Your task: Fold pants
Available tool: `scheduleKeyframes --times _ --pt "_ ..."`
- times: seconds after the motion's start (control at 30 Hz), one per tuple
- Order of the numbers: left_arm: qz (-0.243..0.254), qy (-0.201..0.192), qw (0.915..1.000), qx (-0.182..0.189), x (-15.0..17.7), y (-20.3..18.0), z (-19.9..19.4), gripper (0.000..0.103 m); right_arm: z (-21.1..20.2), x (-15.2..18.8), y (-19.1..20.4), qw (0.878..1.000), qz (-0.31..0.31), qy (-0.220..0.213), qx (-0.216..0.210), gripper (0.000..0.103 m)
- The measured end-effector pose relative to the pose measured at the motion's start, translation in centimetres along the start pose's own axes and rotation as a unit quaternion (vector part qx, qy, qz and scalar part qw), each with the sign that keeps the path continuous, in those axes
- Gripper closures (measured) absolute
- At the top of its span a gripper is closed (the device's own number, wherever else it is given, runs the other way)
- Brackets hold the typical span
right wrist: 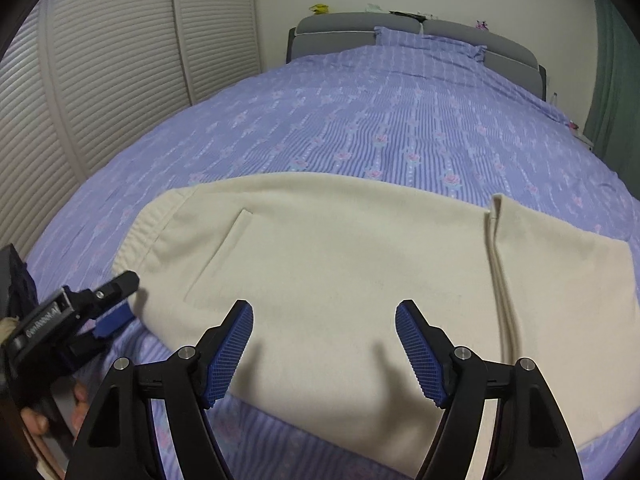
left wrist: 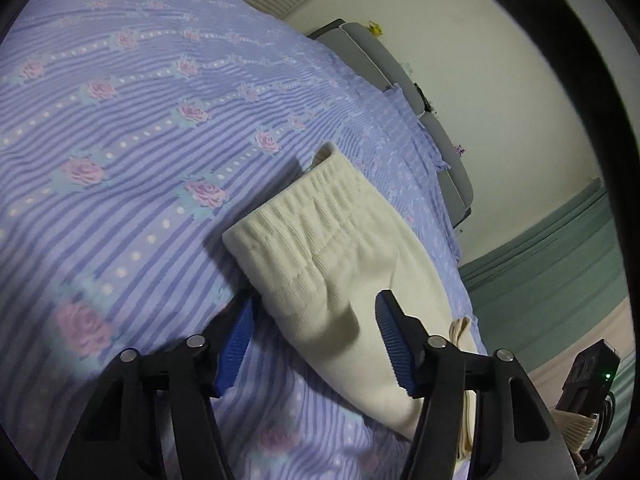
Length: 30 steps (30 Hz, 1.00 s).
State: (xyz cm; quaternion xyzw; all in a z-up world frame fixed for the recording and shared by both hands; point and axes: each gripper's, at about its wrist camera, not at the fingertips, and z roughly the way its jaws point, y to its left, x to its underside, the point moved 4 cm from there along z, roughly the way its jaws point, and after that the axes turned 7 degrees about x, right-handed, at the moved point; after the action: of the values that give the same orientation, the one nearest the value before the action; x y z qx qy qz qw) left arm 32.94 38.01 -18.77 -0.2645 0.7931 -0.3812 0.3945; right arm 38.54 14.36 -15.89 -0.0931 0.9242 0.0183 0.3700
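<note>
One pair of cream fleece pants [left wrist: 344, 256] shows in the left wrist view, lying on the lilac striped bedspread with pink roses [left wrist: 132, 128]. Its ribbed elastic waistband [left wrist: 296, 208] points up the frame, with the soft fabric bunched in a fold below it. The left gripper [left wrist: 316, 316] tilts downward over this waist end, its two blue ribbed pads standing apart: one rests over the bedspread just beside the cloth's edge, the other over the cloth. Nothing is pinched between them.

From the right wrist view, the same single garment lies flat across the near part of the bed, waistband to the left, one slit pocket [right wrist: 218, 256] visible, and a folded hem edge [right wrist: 494, 232] to the right. The right gripper [right wrist: 324, 312] hovers above the middle of the cloth, angled down, jaws spread wide and empty. At lower left the left gripper appears beside the waistband, held by a hand [right wrist: 52, 412].
</note>
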Motion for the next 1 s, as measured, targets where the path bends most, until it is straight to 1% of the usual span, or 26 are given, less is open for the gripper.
scheduleKeyframes --times 0.1,0.2,0.3,0.47,0.6,0.63,0.67,0.73,0.77,0.8,0.87,0.93,1.0 --pt "0.012 0.002 0.9999 -0.004 -0.7 -0.4 1.2 0.046 1.2 -0.1 0.3 1.0 0.02 0.01 -0.005 0.028" --pt "0.017 0.006 0.9998 -0.005 -1.1 -0.2 1.9 0.046 2.3 -0.4 0.7 0.999 0.033 0.017 0.005 0.028" --pt "0.027 0.008 0.9996 -0.007 -1.8 0.3 2.2 0.046 3.0 -0.5 1.7 0.999 0.037 0.019 0.005 0.028" --pt "0.033 0.011 0.9993 -0.012 -2.5 0.5 3.3 0.046 3.4 -0.6 2.9 1.0 0.025 0.013 0.007 0.028" --pt "0.039 0.011 0.999 -0.019 -2.1 0.2 3.5 0.046 3.5 -0.8 3.3 1.0 0.014 0.006 0.016 0.028" --pt "0.039 0.013 0.9989 -0.023 -2.2 0.1 3.6 0.052 3.5 -0.8 3.3 1.0 0.014 0.006 0.016 0.028" --pt "0.042 0.015 0.9988 -0.022 -2.2 0.0 3.6 0.061 3.4 -0.8 3.2 1.0 0.014 0.006 0.017 0.028" --pt "0.047 0.017 0.9987 -0.014 -2.3 -0.3 3.3 0.07 3.2 -0.9 3.0 1.0 0.015 0.005 0.015 0.028" --pt "0.054 0.016 0.9983 -0.014 -2.4 -0.8 2.9 0.073 3.1 -0.9 2.9 1.0 0.014 0.003 0.016 0.028" --pt "0.061 0.014 0.9979 -0.018 -2.4 -1.2 2.7 0.074 2.8 -1.0 2.7 1.0 0.014 0.001 0.016 0.028" --pt "0.098 0.006 0.9945 -0.037 -2.2 -3.0 1.9 0.076 2.2 -1.1 2.4 1.0 0.013 -0.004 0.016 0.028" --pt "0.146 -0.002 0.9873 -0.064 -1.9 -5.8 1.3 0.077 1.2 -1.3 1.7 1.0 0.013 -0.01 0.014 0.028" --pt "0.183 -0.01 0.9803 -0.075 -1.7 -8.3 1.0 0.078 -0.1 -1.6 0.7 1.0 0.014 -0.019 0.014 0.028"
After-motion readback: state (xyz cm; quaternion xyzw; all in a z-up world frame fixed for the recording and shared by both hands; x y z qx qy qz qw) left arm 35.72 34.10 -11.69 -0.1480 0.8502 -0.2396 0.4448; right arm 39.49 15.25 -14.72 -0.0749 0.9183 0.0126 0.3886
